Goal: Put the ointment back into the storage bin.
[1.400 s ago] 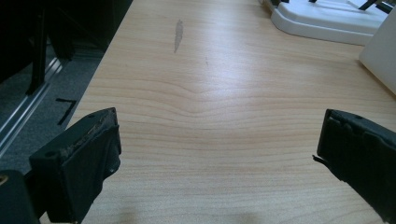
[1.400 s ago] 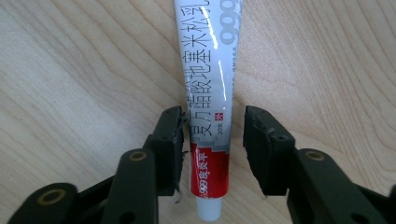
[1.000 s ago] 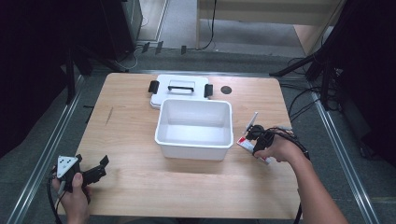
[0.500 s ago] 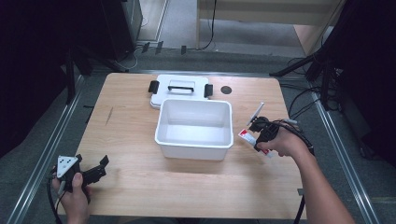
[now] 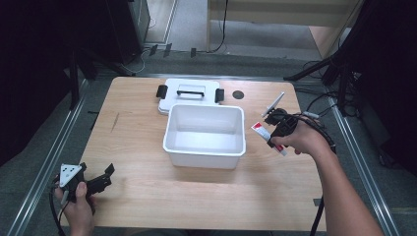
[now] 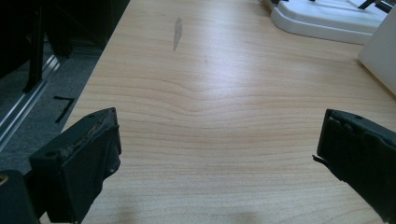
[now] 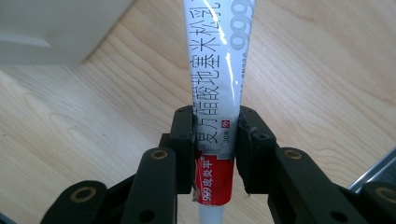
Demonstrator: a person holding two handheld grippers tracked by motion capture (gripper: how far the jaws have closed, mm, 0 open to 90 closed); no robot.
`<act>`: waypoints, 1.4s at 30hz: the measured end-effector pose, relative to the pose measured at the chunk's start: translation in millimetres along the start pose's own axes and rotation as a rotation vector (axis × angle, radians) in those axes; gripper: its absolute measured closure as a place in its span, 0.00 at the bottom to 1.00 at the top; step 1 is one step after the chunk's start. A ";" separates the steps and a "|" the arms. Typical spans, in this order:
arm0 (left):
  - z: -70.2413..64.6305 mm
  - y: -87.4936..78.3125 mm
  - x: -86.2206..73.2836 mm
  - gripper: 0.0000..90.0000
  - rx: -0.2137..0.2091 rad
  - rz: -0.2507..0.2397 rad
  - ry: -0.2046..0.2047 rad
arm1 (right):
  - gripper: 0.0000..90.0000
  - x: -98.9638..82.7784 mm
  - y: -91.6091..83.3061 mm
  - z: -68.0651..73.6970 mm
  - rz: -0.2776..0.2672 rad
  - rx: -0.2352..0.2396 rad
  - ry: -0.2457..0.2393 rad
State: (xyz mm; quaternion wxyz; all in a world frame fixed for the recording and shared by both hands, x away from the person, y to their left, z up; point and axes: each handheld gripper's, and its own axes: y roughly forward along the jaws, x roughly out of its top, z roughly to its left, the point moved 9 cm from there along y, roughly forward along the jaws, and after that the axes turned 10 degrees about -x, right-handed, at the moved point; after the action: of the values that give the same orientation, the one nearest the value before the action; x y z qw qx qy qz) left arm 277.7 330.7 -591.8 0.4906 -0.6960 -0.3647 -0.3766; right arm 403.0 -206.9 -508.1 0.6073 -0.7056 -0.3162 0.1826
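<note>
An empty white bin (image 5: 204,160) stands mid-table, and its lid (image 5: 189,93) with black clips lies just behind it. Right of the bin, my right gripper (image 5: 273,117) is lifted off the table and shut on a white ointment tube (image 5: 276,102) whose flat end points away and up. In the right gripper view both pads (image 7: 184,135) pinch the tube (image 7: 219,70) just above its red band, over bare wood, with the bin's corner (image 7: 56,28) at upper left. My left gripper (image 5: 96,169) rests at the near-left corner, open, with nothing between its jaws (image 6: 219,135).
The wooden table (image 5: 147,196) has bare room in front of the bin and to its left. A small dark round hole (image 5: 238,94) sits behind the bin on the right. The lid's edge (image 6: 327,18) and the bin's wall (image 6: 380,56) appear in the left gripper view.
My right hand has lifted the tube higher above the table beside the bin. The left hand and its gripper have stayed put.
</note>
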 end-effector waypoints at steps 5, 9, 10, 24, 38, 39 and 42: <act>0.1 0.2 0.0 0.00 0.000 0.000 -0.001 | 0.79 10.5 -19.2 -1.1 -0.034 -0.009 0.009; 0.2 0.2 -0.1 0.00 0.000 0.001 -0.002 | 0.79 17.0 -31.6 1.0 -0.048 -0.004 0.024; 0.2 0.2 -0.1 0.00 -0.001 0.001 -0.002 | 0.79 18.4 -33.7 0.9 -0.053 -0.005 0.023; 0.0 0.6 0.0 0.00 -0.002 0.001 -0.005 | 0.79 40.6 -64.5 12.6 -0.113 -0.016 -0.050; 0.3 0.9 -0.1 0.00 -0.007 0.006 -0.006 | 0.79 65.8 -77.8 53.8 -0.189 0.005 -0.271; 0.3 0.9 -0.1 0.00 -0.007 0.007 -0.007 | 0.79 68.7 -78.5 58.8 -0.194 0.003 -0.303; 0.3 0.9 -0.1 0.00 -0.008 0.007 -0.007 | 0.79 71.2 -78.9 63.0 -0.201 0.007 -0.334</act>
State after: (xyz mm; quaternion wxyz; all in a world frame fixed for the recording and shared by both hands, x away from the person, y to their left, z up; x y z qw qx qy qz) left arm 278.4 330.7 -592.3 0.4879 -0.7005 -0.3626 -0.3739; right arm 397.2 -107.7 -434.7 0.5641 -0.6283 -0.4807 0.2366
